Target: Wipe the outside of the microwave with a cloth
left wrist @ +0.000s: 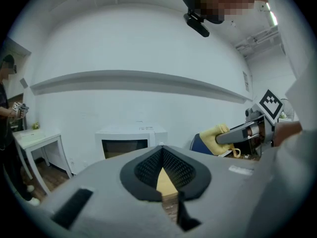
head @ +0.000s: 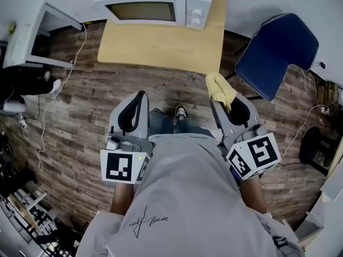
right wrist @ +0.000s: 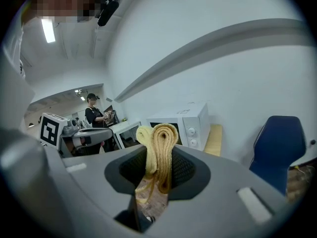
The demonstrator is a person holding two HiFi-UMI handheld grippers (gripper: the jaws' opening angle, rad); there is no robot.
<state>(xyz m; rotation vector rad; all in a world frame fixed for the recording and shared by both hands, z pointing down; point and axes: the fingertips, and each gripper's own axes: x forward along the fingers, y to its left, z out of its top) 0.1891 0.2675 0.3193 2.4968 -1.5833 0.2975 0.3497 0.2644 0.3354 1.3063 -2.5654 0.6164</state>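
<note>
Ahead of both grippers and well apart from their tips stands a pale wooden table [head: 161, 50]. Its far end is pushed against the white wall. The microwave [head: 155, 4] sits at that far end. It is a white box with a dark glass door and two round knobs [head: 196, 16] stacked on the panel at its right side. From the head view its top is cut off by the frame edge, so only the front and part of the upper face can be seen. In the left gripper view the gripper's own grey body hides the lower part of the microwave.

A blue chair [head: 276, 50] stands forward and to the right of the right gripper, beside the table's corner.

The left gripper [left wrist: 162, 150] has its jaws pressed together at the tips with nothing between them. Only a sliver of table and floor shows through the gap in the ribbed pads.

The right gripper [right wrist: 156, 157] is clamped on a yellow cloth [head: 221, 89]. The cloth is folded into thick loops that stand up beyond the fingertips. Its lower folds run down between the black pads. How far it hangs below them is hard to make out.
</note>
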